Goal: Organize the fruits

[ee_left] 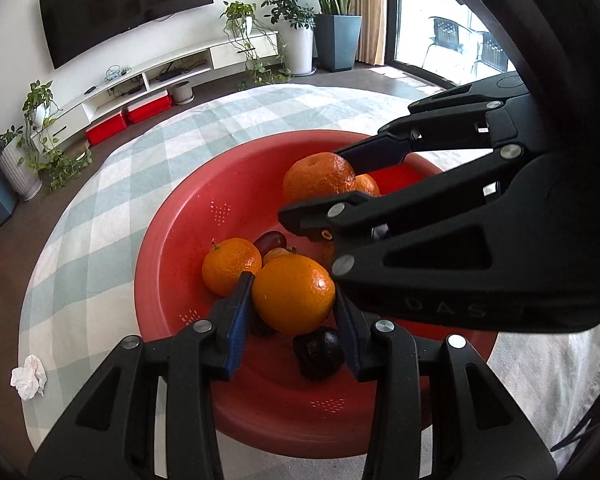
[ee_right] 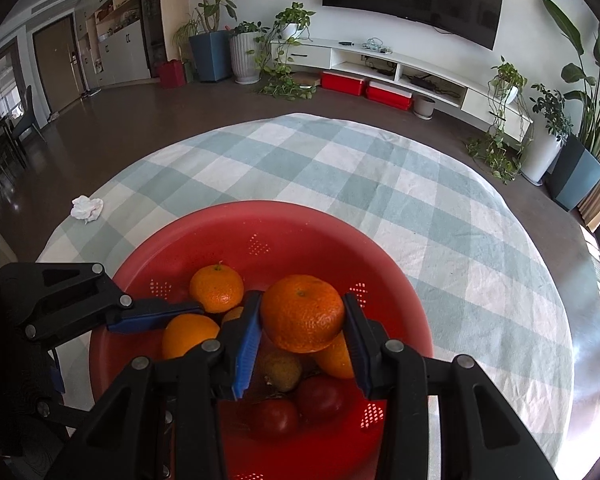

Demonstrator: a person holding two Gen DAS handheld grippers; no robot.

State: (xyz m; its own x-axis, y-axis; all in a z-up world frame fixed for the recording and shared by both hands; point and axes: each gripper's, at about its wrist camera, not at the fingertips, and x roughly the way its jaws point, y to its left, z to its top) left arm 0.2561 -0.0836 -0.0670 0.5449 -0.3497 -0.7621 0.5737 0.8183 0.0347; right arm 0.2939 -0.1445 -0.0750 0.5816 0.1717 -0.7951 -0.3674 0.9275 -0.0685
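Observation:
A red colander bowl stands on a checked tablecloth and holds several fruits. My left gripper is shut on a smooth orange just above the bowl; it also shows in the right wrist view. My right gripper is shut on a dimpled mandarin, also seen in the left wrist view, and reaches in from the right. Another mandarin, dark red fruits and a small brownish fruit lie in the bowl.
A crumpled white tissue lies near the left edge of the table. Beyond the table are a TV, a low white cabinet, red boxes and potted plants on a dark floor.

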